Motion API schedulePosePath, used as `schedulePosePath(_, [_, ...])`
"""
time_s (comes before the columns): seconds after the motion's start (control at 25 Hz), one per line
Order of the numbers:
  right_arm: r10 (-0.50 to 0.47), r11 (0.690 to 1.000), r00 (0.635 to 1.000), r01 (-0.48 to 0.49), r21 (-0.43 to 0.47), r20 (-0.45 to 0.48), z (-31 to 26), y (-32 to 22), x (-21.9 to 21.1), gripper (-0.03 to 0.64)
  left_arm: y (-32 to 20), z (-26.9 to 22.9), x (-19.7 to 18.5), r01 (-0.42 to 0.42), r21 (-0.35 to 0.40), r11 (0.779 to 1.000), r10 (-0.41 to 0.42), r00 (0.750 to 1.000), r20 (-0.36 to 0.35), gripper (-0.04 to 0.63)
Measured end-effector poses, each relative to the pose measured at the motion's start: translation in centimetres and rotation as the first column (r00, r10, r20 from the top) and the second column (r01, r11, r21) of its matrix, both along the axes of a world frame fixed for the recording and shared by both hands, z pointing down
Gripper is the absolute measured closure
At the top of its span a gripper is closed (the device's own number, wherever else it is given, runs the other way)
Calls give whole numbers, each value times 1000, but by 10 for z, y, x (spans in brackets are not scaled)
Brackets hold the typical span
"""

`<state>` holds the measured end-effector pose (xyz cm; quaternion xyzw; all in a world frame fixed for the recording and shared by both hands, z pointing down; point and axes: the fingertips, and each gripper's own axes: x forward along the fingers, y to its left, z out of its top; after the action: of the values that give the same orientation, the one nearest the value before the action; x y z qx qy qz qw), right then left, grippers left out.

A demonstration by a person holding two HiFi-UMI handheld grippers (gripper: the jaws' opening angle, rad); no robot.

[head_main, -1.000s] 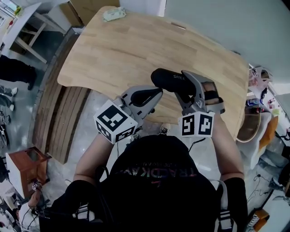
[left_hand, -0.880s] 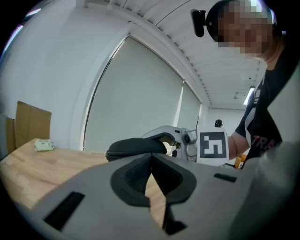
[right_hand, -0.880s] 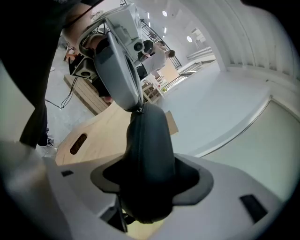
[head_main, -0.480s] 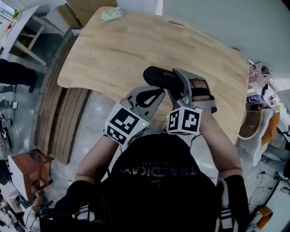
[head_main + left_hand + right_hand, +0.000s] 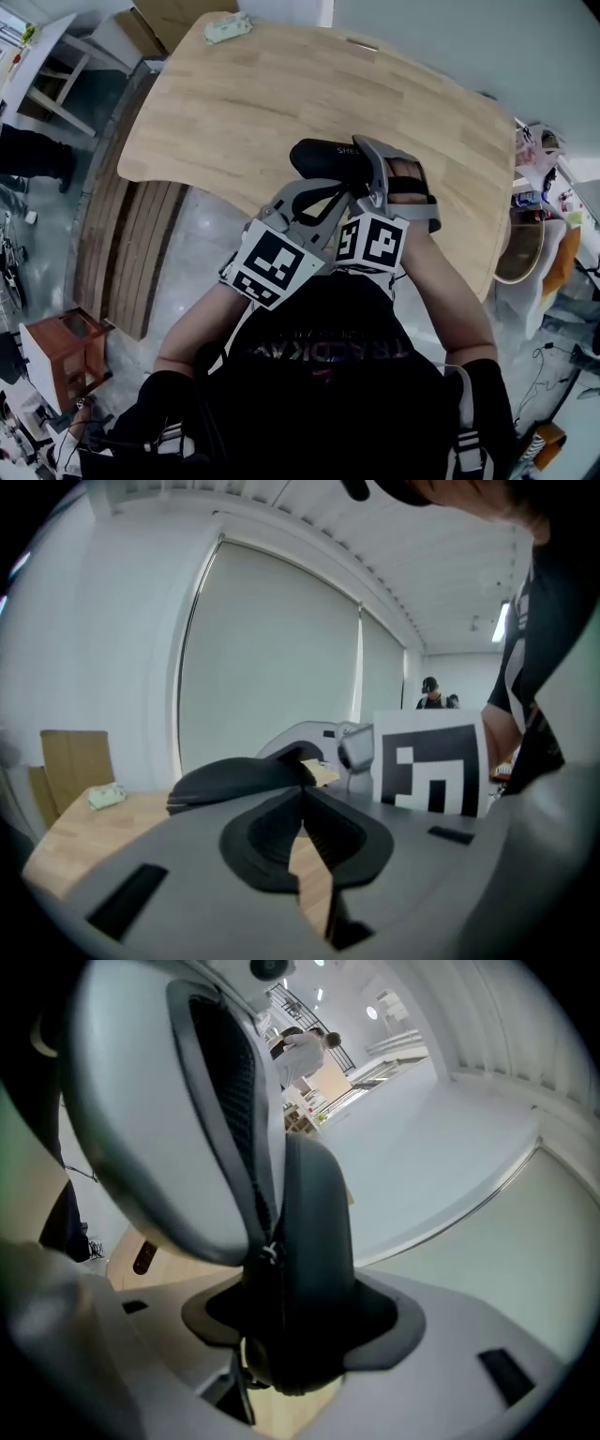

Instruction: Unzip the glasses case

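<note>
Matt glasses case (image 5: pixel 323 157), probably cloth-covered; smooth wooden table (image 5: pixel 281 94).

A pale green packet (image 5: pixel 229 28) lay near the far edge of the light wooden table (image 5: pixel 281 103) (its print too small to read). A cardboard box (image 5: pixel 173 14) stood just beyond that edge, and a small brown cabinet (image 5: pixel 56 347) stood well apart on the floor.

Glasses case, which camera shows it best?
Head view: most of the glasses case shows from above. The left gripper view gives a low side profile; the right gripper view, too close, only one dark end.
</note>
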<state>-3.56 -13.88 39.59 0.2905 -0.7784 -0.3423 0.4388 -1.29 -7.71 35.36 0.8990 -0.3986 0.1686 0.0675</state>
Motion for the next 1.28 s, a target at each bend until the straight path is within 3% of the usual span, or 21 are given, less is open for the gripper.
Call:
schedulePosePath(0.12, [-4,1000,1000,3,-12,-10,3,-1,2,339,0,0,0,-11,-24,1000,9,998,-57,580])
schedulePosePath(0.2, [3,1000,1000,-4,-24,-8,6,-2,5,339,3,-1,-7,0,-67,998,-10,989,-144,580])
schedulePosePath(0.32, [27,999,1000,-26,-32,6,5,-6,13,339,5,-5,-28,35,-134,990,-73,954,-292,580])
schedulePosePath(0.44, [35,999,999,-34,-29,19,5,-8,20,339,3,0,-62,99,-179,979,-157,924,-349,567])
schedulePosePath(0.52, [24,1000,999,-24,-19,22,3,-9,21,339,2,5,-76,96,-210,973,-171,913,-371,454])
schedulePosePath(0.64, [-29,1000,999,29,-3,20,-2,-1,17,339,-1,4,-78,41,-227,973,-135,900,-415,342])
schedulePosePath(0.76, [-107,994,994,107,1,17,-6,13,7,339,-1,-5,-64,-55,-199,978,-37,903,-428,265])
schedulePosePath(0.96, [-195,981,981,194,22,15,-13,30,-5,339,-4,-10,-44,-153,-183,971,63,905,-420,250])
schedulePosePath(1.28, [-254,967,967,253,39,9,-17,43,-5,337,6,-13,-30,-260,-192,946,143,869,-473,252])
